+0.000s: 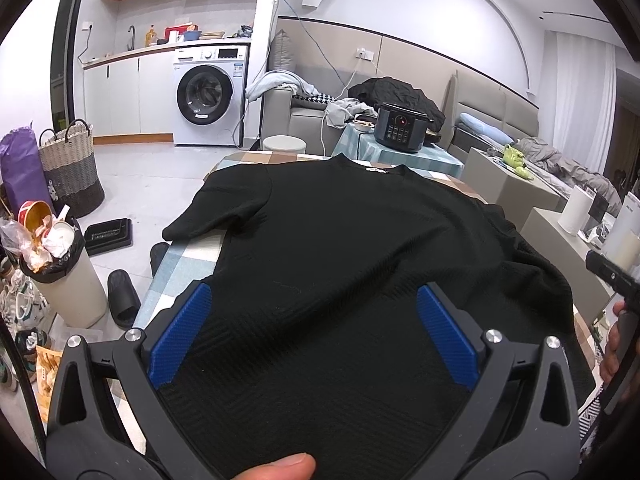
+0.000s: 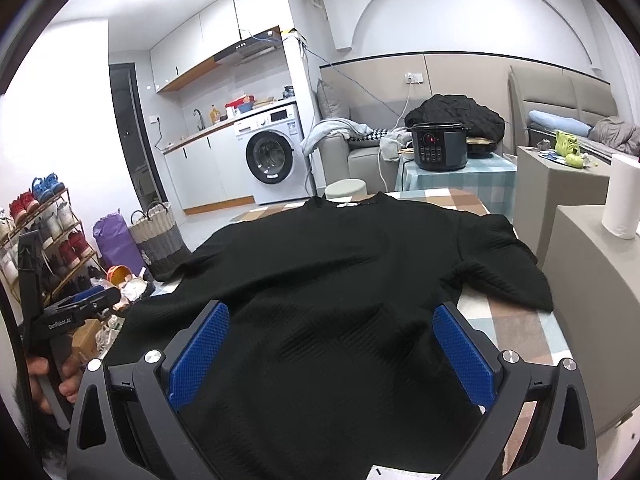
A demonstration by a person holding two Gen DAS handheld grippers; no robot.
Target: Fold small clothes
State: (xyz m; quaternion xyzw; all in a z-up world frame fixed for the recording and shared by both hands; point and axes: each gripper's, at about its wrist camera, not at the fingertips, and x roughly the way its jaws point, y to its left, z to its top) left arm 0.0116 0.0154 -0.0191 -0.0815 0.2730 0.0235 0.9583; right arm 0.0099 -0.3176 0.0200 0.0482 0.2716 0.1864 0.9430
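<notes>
Black shirt point(image 1: 340, 248) lies flat on the bench point(image 1: 188, 256). Left tongs point(image 1: 314, 316) and right tongs point(image 2: 332, 336) gape wide above it, gripping nothing.

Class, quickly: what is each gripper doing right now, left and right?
Left gripper: open, over the black shirt, holding nothing.
Right gripper: open, over the same shirt, holding nothing.

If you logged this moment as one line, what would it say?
task: fold small clothes | black shirt: flat on table, unfolded | left gripper: open | right gripper: open
</notes>
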